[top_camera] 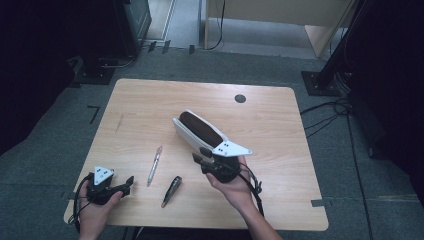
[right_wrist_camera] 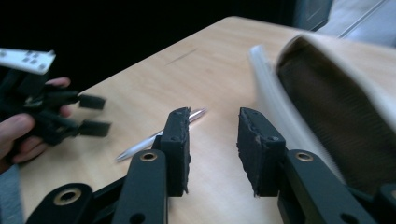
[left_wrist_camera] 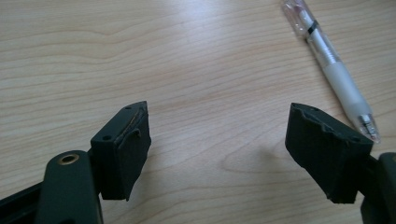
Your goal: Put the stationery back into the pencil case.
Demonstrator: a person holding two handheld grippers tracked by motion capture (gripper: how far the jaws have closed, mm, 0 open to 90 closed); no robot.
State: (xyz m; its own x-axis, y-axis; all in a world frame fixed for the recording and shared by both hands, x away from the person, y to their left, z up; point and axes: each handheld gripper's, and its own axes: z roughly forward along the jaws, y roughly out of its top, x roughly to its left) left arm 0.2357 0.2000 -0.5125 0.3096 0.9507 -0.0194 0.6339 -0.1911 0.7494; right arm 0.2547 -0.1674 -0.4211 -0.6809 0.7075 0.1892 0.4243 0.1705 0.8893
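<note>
Pencil case [top_camera: 200,131], white with a dark brown open mouth, lying mid-table just beyond my right tool [top_camera: 204,157], whose narrowly parted jaws hold nothing; I judge it light and soft-walled, best pinched on its near rim.

A wooden table [top_camera: 150,100] stands on grey carpet [top_camera: 360,165], a small dark round cap [top_camera: 240,98] set near its far edge. Black cables [top_camera: 325,117] trail across the floor to the right.
</note>
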